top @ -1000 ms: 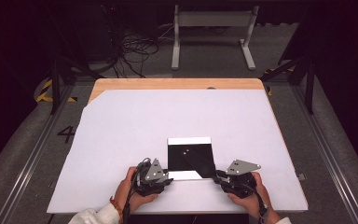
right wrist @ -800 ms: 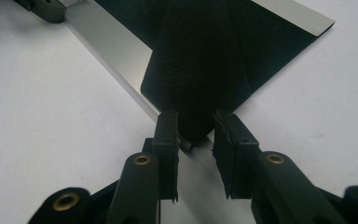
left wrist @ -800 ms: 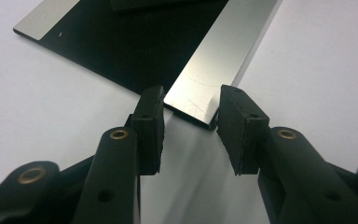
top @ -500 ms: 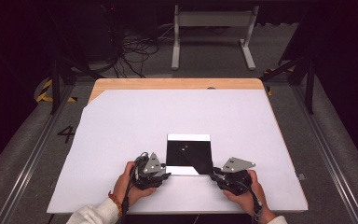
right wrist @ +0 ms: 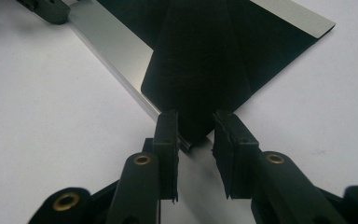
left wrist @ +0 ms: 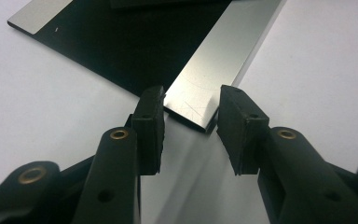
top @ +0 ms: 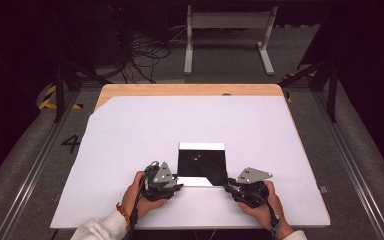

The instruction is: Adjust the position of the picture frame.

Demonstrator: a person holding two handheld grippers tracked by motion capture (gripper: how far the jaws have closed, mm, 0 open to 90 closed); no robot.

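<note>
Change: both my hands have closed in on the thin black square sheet with silver folded edges (top: 200, 161). The sheet itself lies as it did, toward 6 o'clock on the white desk (top: 130, 130).

- **Left claw (top: 179, 187):** at the sheet's 7 o'clock corner.
- **Right claw (top: 228, 187):** at its 5 o'clock corner.

I judge a grip on both corners comes next.

The gripper views add detail that the high view lacks. My left jaws straddle the silver strip (left wrist: 205, 88), parted and not pinching. My right jaws flank the black folded flap (right wrist: 196, 79), also parted.

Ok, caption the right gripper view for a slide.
Right gripper fingers straddle the near corner of a folded black sheet on the white table.
</note>
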